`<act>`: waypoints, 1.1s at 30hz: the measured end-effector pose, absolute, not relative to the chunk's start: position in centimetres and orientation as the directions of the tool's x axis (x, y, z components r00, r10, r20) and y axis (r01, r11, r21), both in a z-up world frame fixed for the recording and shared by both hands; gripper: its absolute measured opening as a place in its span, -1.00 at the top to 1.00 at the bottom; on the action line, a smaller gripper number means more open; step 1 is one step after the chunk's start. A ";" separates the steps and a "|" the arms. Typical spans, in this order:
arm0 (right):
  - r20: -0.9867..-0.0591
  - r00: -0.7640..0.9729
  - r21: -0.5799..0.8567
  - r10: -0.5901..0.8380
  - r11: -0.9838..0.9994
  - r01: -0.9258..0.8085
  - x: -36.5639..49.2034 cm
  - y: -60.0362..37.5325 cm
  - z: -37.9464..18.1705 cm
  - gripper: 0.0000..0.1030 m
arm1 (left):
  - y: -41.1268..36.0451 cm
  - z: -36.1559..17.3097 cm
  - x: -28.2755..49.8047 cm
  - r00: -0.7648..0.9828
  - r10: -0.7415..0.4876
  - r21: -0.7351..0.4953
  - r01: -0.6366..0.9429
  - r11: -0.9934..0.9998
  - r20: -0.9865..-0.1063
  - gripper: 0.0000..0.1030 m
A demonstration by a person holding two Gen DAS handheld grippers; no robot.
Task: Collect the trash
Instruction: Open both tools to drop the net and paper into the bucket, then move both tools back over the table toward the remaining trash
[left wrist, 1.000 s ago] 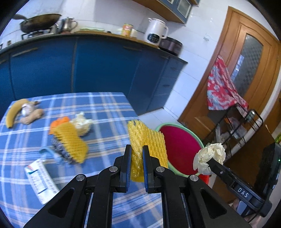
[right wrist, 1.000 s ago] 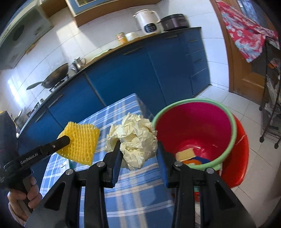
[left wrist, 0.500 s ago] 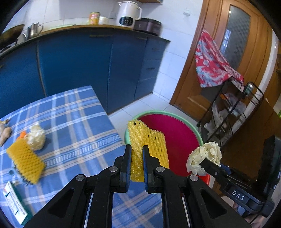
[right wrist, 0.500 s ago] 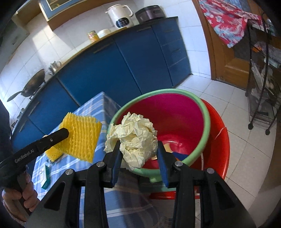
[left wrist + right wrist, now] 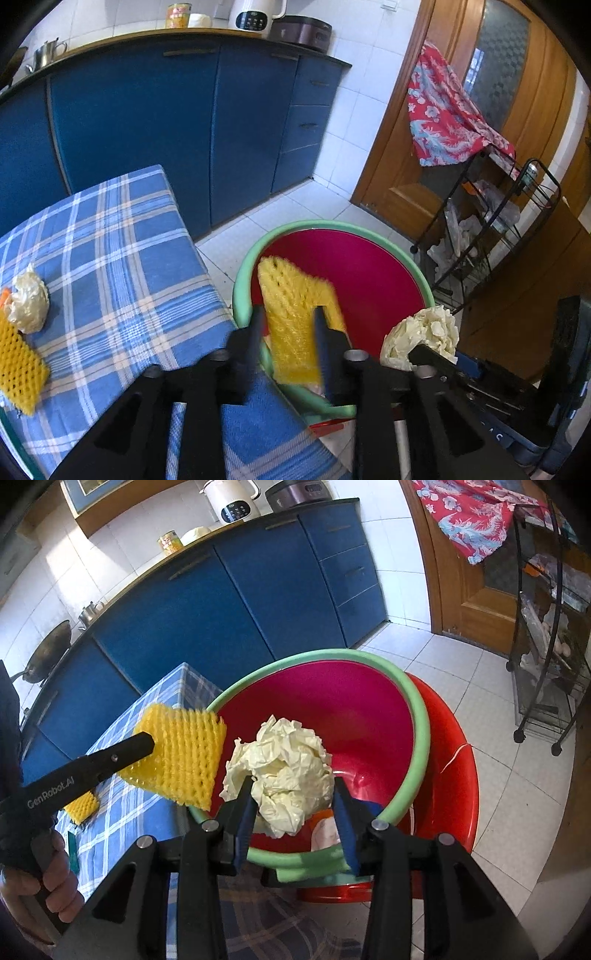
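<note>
A kitchen scene seen from two gripper cameras: blue cabinets (image 5: pixel 155 122) fill the upper left, a wooden door (image 5: pixel 480 110) the upper right, and a table under a blue checked cloth (image 5: pixel 122 266) occupies the lower left of the left wrist view. At centre sits a pink basin with a green rim (image 5: pixel 417 716), nested in a red tub (image 5: pixel 450 775) on the tiled floor. The left gripper (image 5: pixel 288 332) has its jaws parted, with a yellow foam net (image 5: pixel 295 317) loose between them over the basin's near rim. The right gripper (image 5: pixel 291 805) is closed around a crumpled paper ball (image 5: pixel 284 768), held above the basin. Lower left on the cloth lie another yellow net (image 5: pixel 18 362) and a small paper wad (image 5: pixel 29 299). Judged risk: the light net may catch the rim and fall outside, or the paper ball may cling to a pad on release
</note>
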State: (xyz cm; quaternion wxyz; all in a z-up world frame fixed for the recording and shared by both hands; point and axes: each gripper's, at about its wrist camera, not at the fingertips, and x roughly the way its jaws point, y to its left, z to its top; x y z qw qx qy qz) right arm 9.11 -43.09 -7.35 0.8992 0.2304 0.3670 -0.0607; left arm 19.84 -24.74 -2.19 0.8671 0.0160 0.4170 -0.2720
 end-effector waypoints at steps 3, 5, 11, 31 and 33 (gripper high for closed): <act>-0.684 0.727 0.376 0.058 0.882 0.283 9.3 -43.3 -7.3 0.13 | -24.8 -2.2 19.8 0.515 -0.451 -0.193 0.478 0.857 -0.729 0.12; -0.685 0.726 0.376 0.055 0.881 0.288 9.3 -43.4 -7.3 0.10 | -24.7 -2.2 19.9 0.515 -0.449 -0.195 0.472 0.860 -0.730 0.12; -0.675 0.736 0.377 0.054 0.883 0.281 9.2 -43.4 -7.0 -0.01 | -23.9 -2.0 19.6 0.522 -0.441 -0.200 0.454 0.868 -0.731 0.12; -0.631 0.771 0.341 0.091 0.925 0.170 6.7 -39.4 -2.7 -0.15 | -16.5 1.1 16.4 0.601 -0.370 -0.214 0.316 0.924 -0.709 0.12; -0.622 0.777 0.340 0.100 0.928 0.152 6.3 -38.8 -2.1 -0.16 | -15.6 1.3 16.0 0.607 -0.360 -0.215 0.300 0.929 -0.709 0.12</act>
